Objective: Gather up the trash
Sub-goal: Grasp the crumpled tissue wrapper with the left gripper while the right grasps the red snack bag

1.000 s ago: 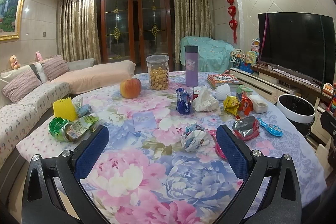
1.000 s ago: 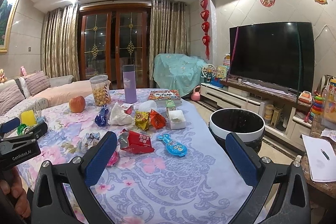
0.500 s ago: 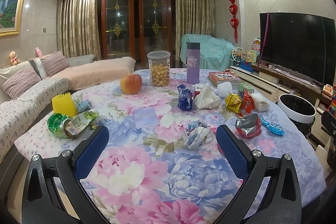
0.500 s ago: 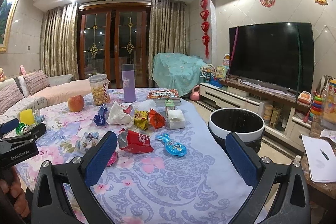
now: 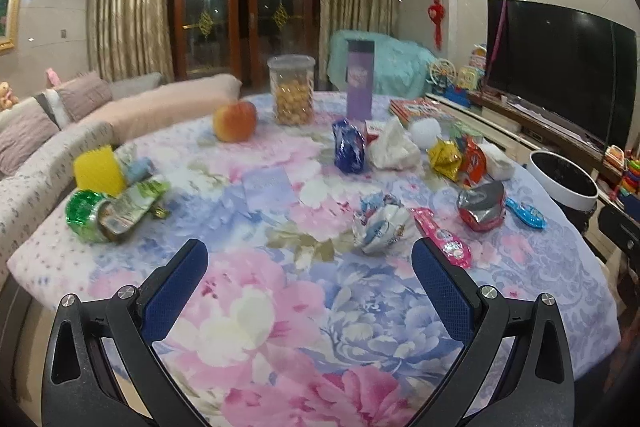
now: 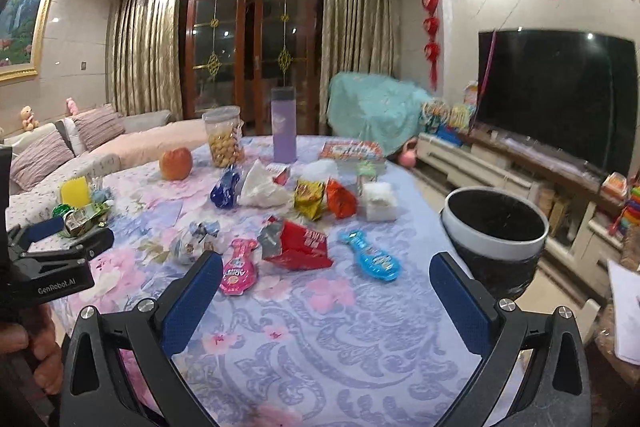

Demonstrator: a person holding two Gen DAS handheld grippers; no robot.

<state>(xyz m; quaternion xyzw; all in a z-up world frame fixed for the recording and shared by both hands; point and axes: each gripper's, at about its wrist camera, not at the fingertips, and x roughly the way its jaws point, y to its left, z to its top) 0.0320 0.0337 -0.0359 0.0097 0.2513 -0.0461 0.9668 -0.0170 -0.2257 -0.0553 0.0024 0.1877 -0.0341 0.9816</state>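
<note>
**Entry: wrappers ahead of both open grippers**

Left gripper (image 5: 310, 267): fingers spread wide, holding nothing; crumpled white-blue wrapper (image 5: 380, 223) just ahead, right of centre. Right gripper (image 6: 326, 275): likewise wide, empty; red wrapper (image 6: 298, 245) just ahead, pink packet (image 6: 239, 267) beside its left finger, long axis pointing away. Bin (image 6: 496, 231) right of the surface (image 6: 320, 339), nearer the right gripper. Bin contents dark, unreadable.

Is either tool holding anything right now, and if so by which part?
Nothing is held. The left tool and right tool are both open and empty above the table.
</note>
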